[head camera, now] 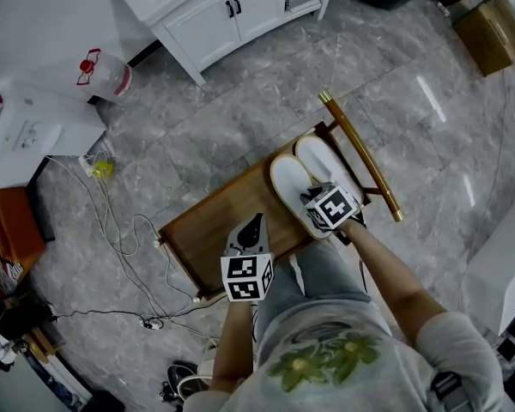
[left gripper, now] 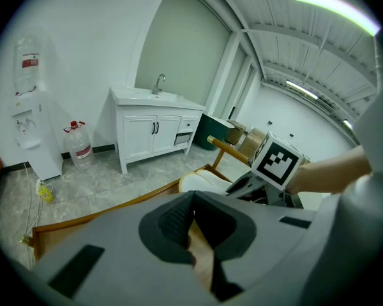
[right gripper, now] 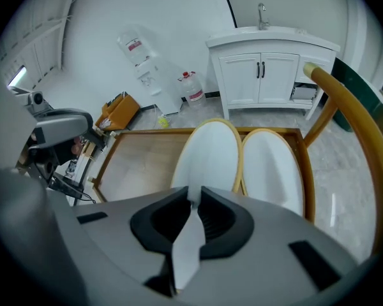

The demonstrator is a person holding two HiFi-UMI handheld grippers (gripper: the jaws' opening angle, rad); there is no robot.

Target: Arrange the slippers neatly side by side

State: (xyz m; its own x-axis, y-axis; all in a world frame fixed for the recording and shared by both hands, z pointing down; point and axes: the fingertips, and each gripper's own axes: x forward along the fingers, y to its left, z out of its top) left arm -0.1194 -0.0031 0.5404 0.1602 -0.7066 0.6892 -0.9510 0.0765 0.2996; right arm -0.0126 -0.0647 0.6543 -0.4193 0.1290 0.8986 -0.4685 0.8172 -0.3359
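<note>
slippers: two white slippers [head camera: 309, 177] are laid side by side, touching, at one end of the table [head camera: 215, 221] | right hand-held gripper [right gripper: 193, 203]: clamped on the near edge of the slipper [right gripper: 210, 155] nearer the table's middle | left hand-held gripper [left gripper: 193, 197]: jaws pressed together; nothing held; poised over the table's near edge

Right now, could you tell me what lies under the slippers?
The wooden bench; both slippers rest on its railed end. The wood directly beneath them is covered.
</note>
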